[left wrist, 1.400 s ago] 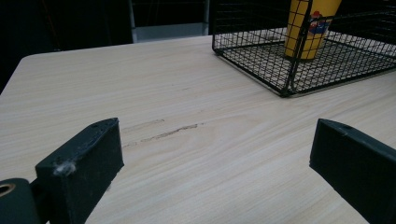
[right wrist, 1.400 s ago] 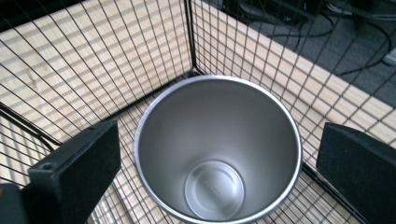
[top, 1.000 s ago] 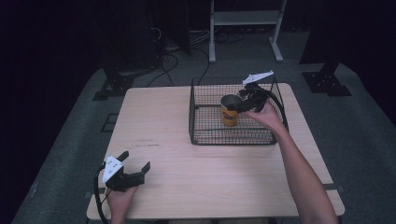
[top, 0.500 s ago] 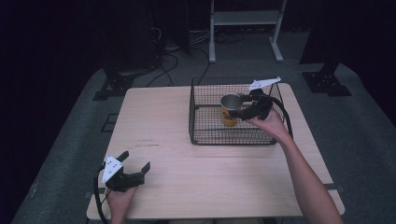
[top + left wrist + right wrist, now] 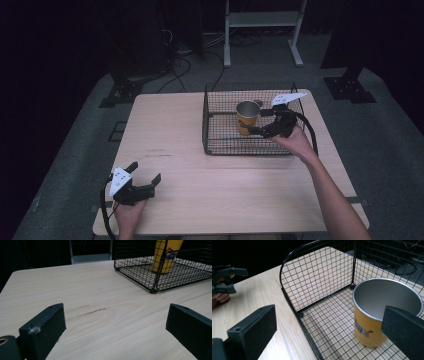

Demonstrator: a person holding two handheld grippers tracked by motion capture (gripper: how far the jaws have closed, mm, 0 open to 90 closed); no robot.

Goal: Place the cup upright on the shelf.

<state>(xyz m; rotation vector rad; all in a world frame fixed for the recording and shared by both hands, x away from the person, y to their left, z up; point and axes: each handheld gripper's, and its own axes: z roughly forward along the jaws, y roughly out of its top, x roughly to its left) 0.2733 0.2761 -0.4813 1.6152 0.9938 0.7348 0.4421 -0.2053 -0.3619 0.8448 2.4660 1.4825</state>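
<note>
Two grippers are in use, each held in one hand. At the lower left of the high view, the left gripper (image 5: 145, 184) rests low over the table (image 5: 170, 150), well apart from the work. Its jaws stand spread with nothing between them; the left gripper view shows only bare wood grain in the gap. This placement reads as a parked position that keeps the idle tool out of the working area.

Farther up, right of centre in the high view, the wire basket (image 5: 215, 145) sits on the table toward its far right corner. The yellow cup (image 5: 247, 119) stands upright on the basket floor, open mouth up, near the middle of the basket.

The right gripper (image 5: 256, 131) reaches over the basket's right side, tips just beside the cup. In the right gripper view its jaws are spread wide: one jaw shows at the lower left over the table edge of the basket, the other at the lower right in front of the cup (image 5: 384, 315). The cup is not clamped. Whether that jaw touches the cup wall cannot be told.

Judgement: an upright cup standing on the mesh with released jaws beside it is consistent with a placement just completed or a grasp about to begin.
</note>
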